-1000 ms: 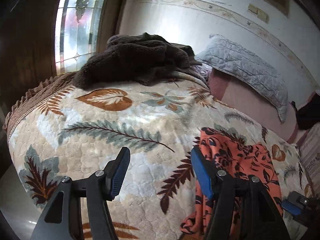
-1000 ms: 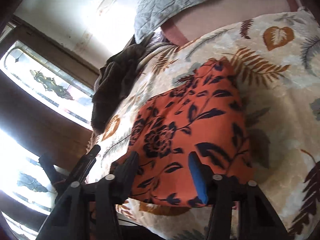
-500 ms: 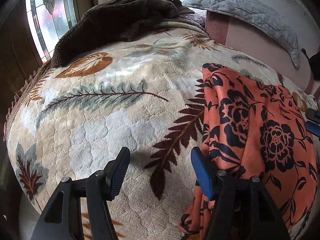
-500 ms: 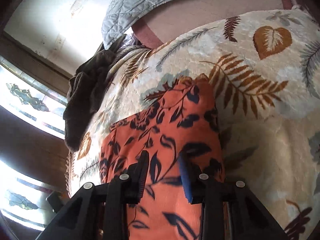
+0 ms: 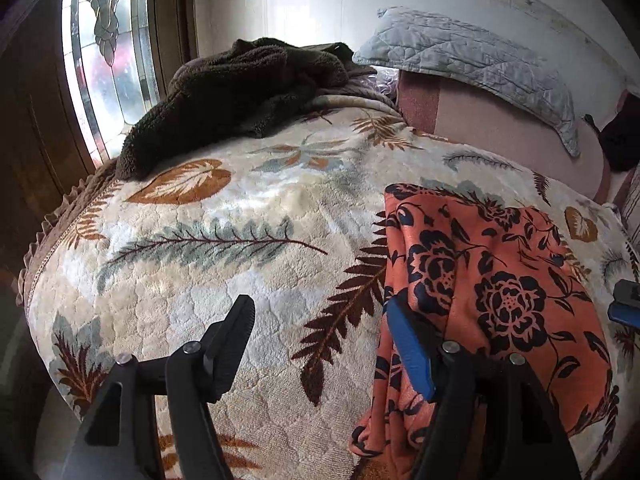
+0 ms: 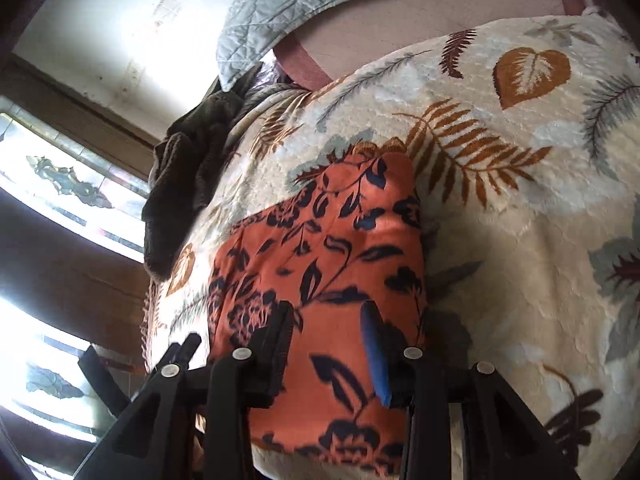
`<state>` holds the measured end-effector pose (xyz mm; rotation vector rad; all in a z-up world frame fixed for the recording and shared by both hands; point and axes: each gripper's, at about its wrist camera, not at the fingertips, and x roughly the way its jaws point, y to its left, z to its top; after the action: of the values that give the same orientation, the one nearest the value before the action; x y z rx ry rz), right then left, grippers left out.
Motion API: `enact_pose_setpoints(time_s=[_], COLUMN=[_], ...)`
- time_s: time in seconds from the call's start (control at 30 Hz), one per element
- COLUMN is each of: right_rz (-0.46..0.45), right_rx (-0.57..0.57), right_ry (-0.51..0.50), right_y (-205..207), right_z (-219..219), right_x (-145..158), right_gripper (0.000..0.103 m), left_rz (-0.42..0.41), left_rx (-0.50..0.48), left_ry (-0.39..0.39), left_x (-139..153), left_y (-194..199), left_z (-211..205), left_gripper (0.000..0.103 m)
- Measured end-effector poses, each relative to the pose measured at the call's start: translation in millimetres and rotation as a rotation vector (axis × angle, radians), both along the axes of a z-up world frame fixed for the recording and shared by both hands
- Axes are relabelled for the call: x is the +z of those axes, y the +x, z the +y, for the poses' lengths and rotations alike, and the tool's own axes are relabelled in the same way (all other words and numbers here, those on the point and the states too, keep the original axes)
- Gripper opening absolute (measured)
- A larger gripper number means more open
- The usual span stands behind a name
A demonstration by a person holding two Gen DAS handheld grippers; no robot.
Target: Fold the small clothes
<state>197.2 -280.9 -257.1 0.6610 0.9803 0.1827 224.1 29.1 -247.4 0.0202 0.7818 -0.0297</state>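
Observation:
An orange garment with a dark floral print [image 5: 492,280] lies spread on the leaf-patterned bedspread [image 5: 224,248]. Its near left edge is bunched and hangs toward the bed's front. My left gripper [image 5: 320,320] is open and empty over the bedspread, its blue-padded right finger just at the garment's left edge. In the right wrist view the garment [image 6: 336,248] fills the middle. My right gripper [image 6: 328,328] is open just above the garment's near part, holding nothing. Its tip also shows at the right edge of the left wrist view [image 5: 626,306].
A dark brown fleece [image 5: 240,92] is piled at the back left of the bed, by a stained-glass window [image 5: 108,52]. A grey quilted pillow [image 5: 472,60] leans on a pink headboard cushion [image 5: 500,128] at the back. The bedspread's ruffled edge [image 5: 44,232] drops off at left.
The right gripper's jaws have opened wider than half a second ago and it has pulled back slightly. The left gripper has lifted and tilted up, staying open at the garment's left edge.

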Motion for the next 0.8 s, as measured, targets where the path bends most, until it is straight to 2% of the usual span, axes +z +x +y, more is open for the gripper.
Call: enact_pose_setpoints(time_s=[0.03, 0.07, 0.1, 0.2, 0.33, 0.5, 0.6, 0.67, 0.8], right_rz=[0.004, 0.011, 0.021, 0.000, -0.010, -0.093, -0.028, -0.028, -0.029], right_rx=[0.005, 0.008, 0.019, 0.036, 0.034, 0.021, 0.049, 0.056, 0.066], right_ry=[-0.006, -0.004, -0.015, -0.164, -0.180, -0.158, -0.234, -0.279, -0.277], right_y=[-9.6, -18.8, -26.4, -34.4, -34.3, -49.4, -44.8, -42.6, -40.8], right_z=[5.4, 10.8, 15.8, 33.8, 32.8, 29.5, 38.7, 41.1, 39.2], right_x=[-3.3, -9.7, -17.3, -30.0, -21.2, -8.4, -30.7, -41.0, -42.6], right_gripper=[0.060, 0.064, 0.064, 0.064, 0.063, 0.062, 0.062, 0.062, 0.064], left_rz=[-0.001, 0.013, 0.035, 0.058, 0.040, 0.044, 0.043, 0.041, 0.041], left_rx=[-0.019, -0.039, -0.052, -0.053, -0.055, -0.051, -0.054, -0.057, -0.058], left_ry=[0.022, 0.041, 0.062, 0.129, 0.143, 0.131, 0.132, 0.135, 0.137], left_x=[-1.5, -5.5, -11.6, -24.5, -22.6, -23.2, -25.1, -25.4, -26.8], left_y=[-2.1, -2.8, -2.1, -0.2, -4.2, -3.0, -1.6, -1.6, -0.1], left_z=[-5.1, -10.4, -15.6, -24.9, -24.6, -23.3, -24.6, -25.8, -25.9], left_gripper=[0.070, 0.070, 0.070, 0.071, 0.071, 0.071, 0.071, 0.071, 0.071])
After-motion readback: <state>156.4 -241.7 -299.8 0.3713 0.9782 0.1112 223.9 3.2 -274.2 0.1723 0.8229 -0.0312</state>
